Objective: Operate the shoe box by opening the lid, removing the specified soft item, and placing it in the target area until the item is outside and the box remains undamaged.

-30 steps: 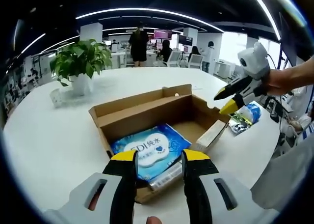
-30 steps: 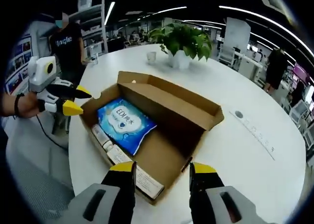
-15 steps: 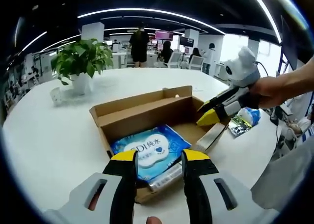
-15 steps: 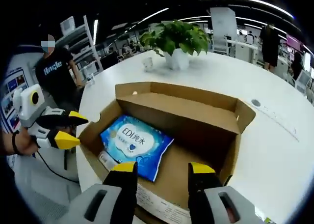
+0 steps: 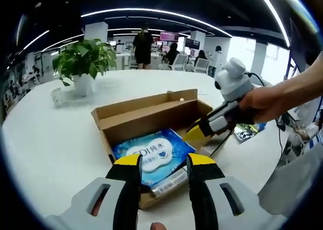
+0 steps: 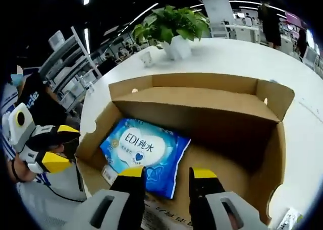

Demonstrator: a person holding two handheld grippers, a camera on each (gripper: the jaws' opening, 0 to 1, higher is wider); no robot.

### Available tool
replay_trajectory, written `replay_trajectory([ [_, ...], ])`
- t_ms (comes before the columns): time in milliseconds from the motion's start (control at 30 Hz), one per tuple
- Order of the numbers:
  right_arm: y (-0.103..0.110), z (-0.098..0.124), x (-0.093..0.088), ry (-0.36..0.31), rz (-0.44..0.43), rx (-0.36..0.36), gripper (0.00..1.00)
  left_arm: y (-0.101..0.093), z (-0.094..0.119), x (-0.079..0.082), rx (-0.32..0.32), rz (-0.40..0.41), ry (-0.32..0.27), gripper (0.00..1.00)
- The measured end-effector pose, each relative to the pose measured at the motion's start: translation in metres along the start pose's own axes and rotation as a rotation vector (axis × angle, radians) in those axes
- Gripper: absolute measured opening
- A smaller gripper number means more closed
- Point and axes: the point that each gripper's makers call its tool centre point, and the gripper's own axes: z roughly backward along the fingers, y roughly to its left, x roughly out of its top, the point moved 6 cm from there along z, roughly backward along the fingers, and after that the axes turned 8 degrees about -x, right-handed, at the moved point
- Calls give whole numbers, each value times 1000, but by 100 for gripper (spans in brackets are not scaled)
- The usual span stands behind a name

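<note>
An open brown cardboard shoe box (image 5: 146, 111) lies on a white table, its lid flap folded back. A blue soft wipes pack (image 5: 154, 152) lies flat on the box floor. My left gripper (image 5: 164, 162) stands open at the near box wall, just short of the pack. My right gripper (image 5: 197, 135) reaches in from the right, its yellow tips low inside the box beside the pack's edge. In the right gripper view, the box (image 6: 202, 91) is close, the pack (image 6: 144, 152) sits just ahead of my open right gripper (image 6: 168, 173), and the left gripper (image 6: 61, 147) is open at the box's left end.
A potted plant (image 5: 83, 63) and a small white cup (image 5: 57, 98) stand on the far part of the white table (image 5: 50, 139). A small packet (image 5: 247, 131) lies right of the box. A clear wrapped item (image 5: 169, 182) sits along the box's near wall. People stand in the background.
My right gripper has come down from above the box's right side into the box, close to the blue pack. The left gripper has stayed where it was.
</note>
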Motion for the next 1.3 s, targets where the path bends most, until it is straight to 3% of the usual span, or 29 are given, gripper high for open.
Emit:
replay_trajectory([
  [400,1,-33,0,76,-13,6,21,-1,-2,0,-12,4,5,35],
  [600,-1,-36,-3,86,-6,-11,0,1,-3,0,-8,10,10,35],
  [733,-1,-30,-3,103,63,-28,0,4,-5,-1,-1,18,17,35],
  [1100,-39,-13,-5,134,85,-112,0,4,-13,-5,6,15,66,33],
  [1300,-42,-15,-6,142,119,-139,0,9,-26,2,9,18,107,33],
])
